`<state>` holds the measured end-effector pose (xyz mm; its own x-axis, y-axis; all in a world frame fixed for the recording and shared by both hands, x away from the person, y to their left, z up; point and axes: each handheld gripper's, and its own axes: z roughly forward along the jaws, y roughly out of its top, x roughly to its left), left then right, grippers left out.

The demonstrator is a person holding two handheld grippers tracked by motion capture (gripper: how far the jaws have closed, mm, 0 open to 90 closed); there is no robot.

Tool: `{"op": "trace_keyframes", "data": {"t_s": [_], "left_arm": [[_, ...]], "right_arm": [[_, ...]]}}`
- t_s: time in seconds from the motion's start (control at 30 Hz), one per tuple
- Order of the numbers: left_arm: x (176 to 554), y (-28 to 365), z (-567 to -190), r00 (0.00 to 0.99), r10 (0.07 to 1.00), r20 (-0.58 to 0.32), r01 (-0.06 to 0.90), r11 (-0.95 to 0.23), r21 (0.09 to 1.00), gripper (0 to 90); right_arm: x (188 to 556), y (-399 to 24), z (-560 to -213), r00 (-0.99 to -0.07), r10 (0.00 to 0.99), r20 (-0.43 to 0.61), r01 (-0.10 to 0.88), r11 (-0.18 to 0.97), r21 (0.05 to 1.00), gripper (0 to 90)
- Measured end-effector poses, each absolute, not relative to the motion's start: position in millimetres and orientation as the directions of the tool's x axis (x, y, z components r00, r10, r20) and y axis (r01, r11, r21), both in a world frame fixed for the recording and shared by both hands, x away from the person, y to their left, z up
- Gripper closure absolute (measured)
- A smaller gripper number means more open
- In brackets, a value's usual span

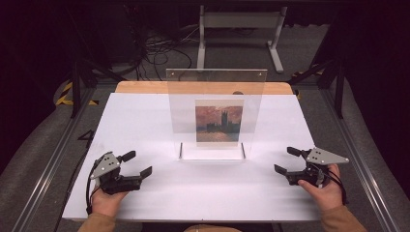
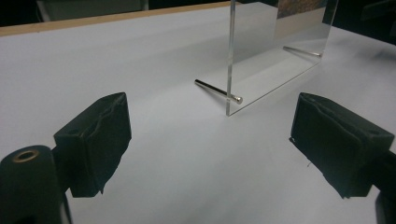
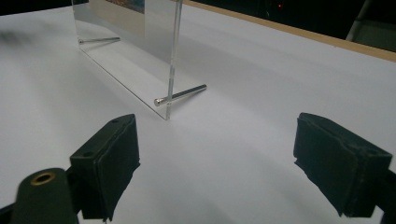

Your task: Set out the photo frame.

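Observation:
A clear acrylic picture frame (image 1: 216,113) stands upright in the middle of the white table top (image 1: 140,121), held up by two metal pins. A print of a sunset scene (image 1: 218,123) sits in its centre. My left gripper (image 1: 137,164) rests open near the front left, apart from the frame. Open too, my right gripper (image 1: 286,161) lies at the front right. In the left gripper view the frame's lower corner (image 2: 261,60) and a metal pin (image 2: 217,90) lie ahead of the open gripper (image 2: 212,144). The right gripper view shows the other corner (image 3: 154,46) and pin (image 3: 180,94) beyond the open gripper (image 3: 217,163).
A wooden strip (image 1: 145,87) runs along the table's far edge. Beyond it stand a white metal stand (image 1: 239,29) and loose cables (image 1: 154,48) on the floor. Metal rails (image 1: 48,159) flank the table on both sides.

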<state>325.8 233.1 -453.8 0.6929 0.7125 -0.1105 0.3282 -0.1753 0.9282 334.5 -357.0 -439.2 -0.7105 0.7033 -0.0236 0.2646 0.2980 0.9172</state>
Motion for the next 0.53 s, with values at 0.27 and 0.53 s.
{"op": "trace_keyframes", "data": {"t_s": [0.27,0.53], "left_arm": [[331.0,229.2,-464.2,0.694,0.704,-0.15,0.363,-0.162,0.918,12.7],[330.1,228.0,-463.0,0.699,0.703,-0.132,0.358,-0.185,0.915,11.4]], "right_arm": [[336.3,-356.5,-443.8,-0.713,0.701,-0.017,0.278,0.306,0.911,14.6],[338.0,-353.5,-444.4,-0.717,0.697,-0.025,0.277,0.317,0.907,14.1]]}}
